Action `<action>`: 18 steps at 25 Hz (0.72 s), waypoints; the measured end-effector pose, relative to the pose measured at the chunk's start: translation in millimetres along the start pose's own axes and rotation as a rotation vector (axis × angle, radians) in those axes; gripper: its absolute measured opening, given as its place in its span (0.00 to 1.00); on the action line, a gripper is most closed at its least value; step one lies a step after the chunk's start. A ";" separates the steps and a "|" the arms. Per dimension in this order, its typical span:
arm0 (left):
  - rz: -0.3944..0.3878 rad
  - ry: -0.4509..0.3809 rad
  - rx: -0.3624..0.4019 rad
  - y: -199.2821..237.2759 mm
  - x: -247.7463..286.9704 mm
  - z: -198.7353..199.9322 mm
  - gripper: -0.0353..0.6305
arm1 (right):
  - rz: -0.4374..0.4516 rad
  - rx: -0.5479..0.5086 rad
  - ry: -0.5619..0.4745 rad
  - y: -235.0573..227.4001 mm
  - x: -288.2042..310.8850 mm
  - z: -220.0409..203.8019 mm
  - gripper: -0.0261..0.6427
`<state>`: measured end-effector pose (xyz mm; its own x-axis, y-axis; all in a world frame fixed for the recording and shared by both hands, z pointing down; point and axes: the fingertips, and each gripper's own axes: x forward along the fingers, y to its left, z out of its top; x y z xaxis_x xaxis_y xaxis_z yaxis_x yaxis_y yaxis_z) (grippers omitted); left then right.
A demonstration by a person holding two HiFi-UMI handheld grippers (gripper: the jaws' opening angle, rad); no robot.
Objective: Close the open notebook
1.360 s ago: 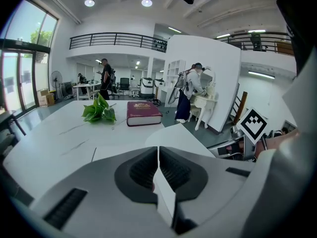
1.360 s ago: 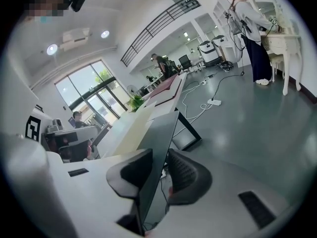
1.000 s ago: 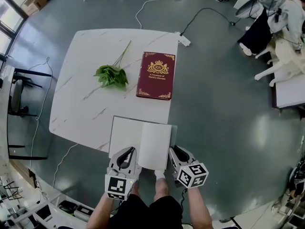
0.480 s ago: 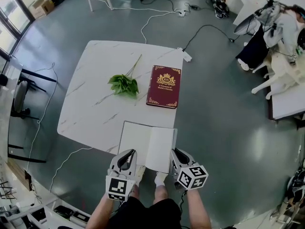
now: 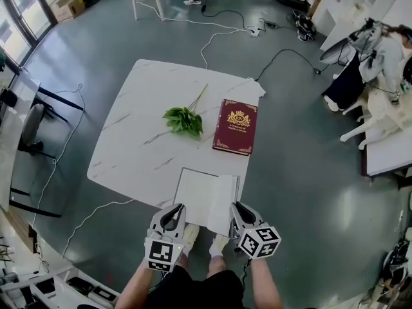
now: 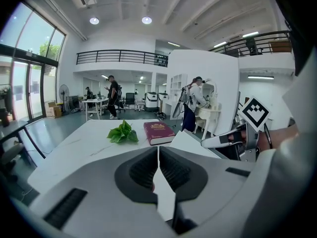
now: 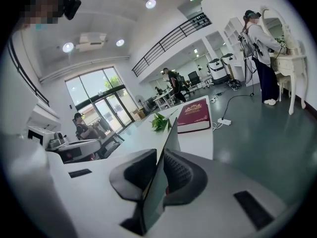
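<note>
**Both grippers pinch the near edge of the open white-paged, grey-covered notebook [image 5: 207,198], and its halves have started to rise.**

The right gripper [image 7: 162,157] has just been closing its jaws; they now stand narrow, clamped on the thin grey cover, which stands on edge between them. The left gripper [image 6: 158,155] has its jaws almost together on a thin white page edge. From the head view the notebook looks narrower than a second ago, so the fold has probably begun but is not finished. The notebook overhangs the near edge of the white marble-patterned table [image 5: 138,143], well apart from the dark red hardback book [image 5: 235,126] and the green leafy sprig [image 5: 183,120].
</note>
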<state>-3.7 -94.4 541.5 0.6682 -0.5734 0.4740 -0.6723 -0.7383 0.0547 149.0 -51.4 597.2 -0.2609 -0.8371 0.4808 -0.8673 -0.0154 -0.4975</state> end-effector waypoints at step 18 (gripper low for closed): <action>0.071 -0.033 -0.048 74.4 -43.0 -2.9 0.10 | 0.077 -0.069 0.028 85.6 58.9 1.3 0.16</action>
<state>-83.3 -123.7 527.7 0.6279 -0.6358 0.4490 -0.7325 -0.6777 0.0648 60.0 -102.8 582.1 -0.3384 -0.8190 0.4635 -0.8712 0.0865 -0.4832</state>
